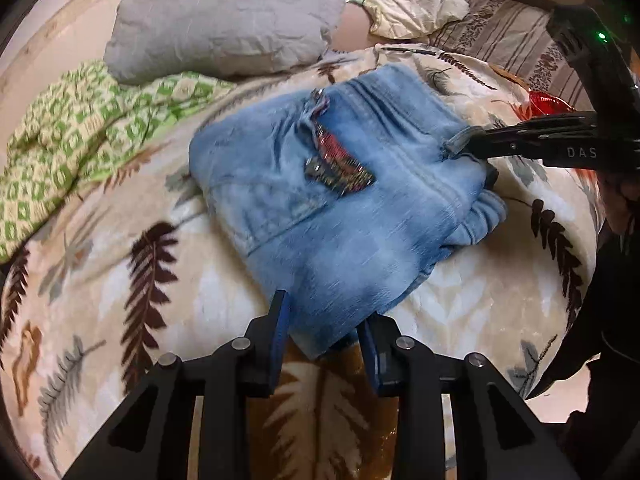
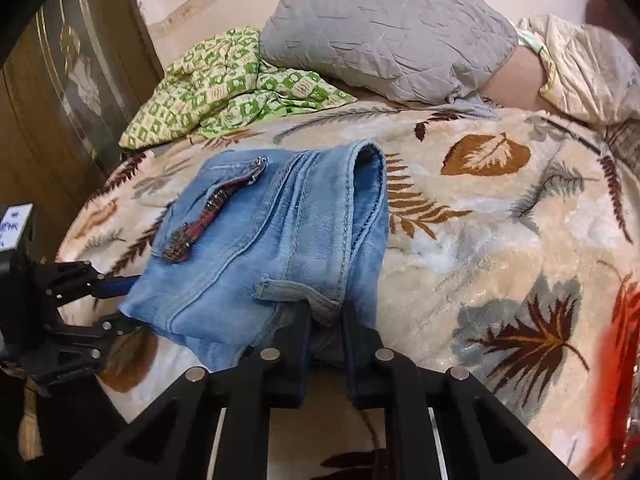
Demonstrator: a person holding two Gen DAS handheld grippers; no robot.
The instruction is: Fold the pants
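Note:
Light blue denim pants [image 1: 340,200] lie folded into a thick bundle on a leaf-patterned blanket [image 1: 120,280], with a red patch on a pocket. My left gripper [image 1: 324,328] stands open, its fingers on either side of the bundle's near corner. My right gripper [image 2: 326,316] grips the waistband edge by a belt loop [image 2: 288,290]. The pants show in the right wrist view [image 2: 260,248], and the left gripper [image 2: 108,304] at their left edge. The right gripper also shows in the left wrist view [image 1: 468,146], closed on denim.
A grey pillow [image 1: 224,24] and a green patterned cloth [image 1: 80,132] lie at the head of the bed. A cream cloth [image 1: 404,0] is at the far right. A wooden door [image 2: 60,120] stands left of the bed. A red object [image 1: 548,102] lies near the bed edge.

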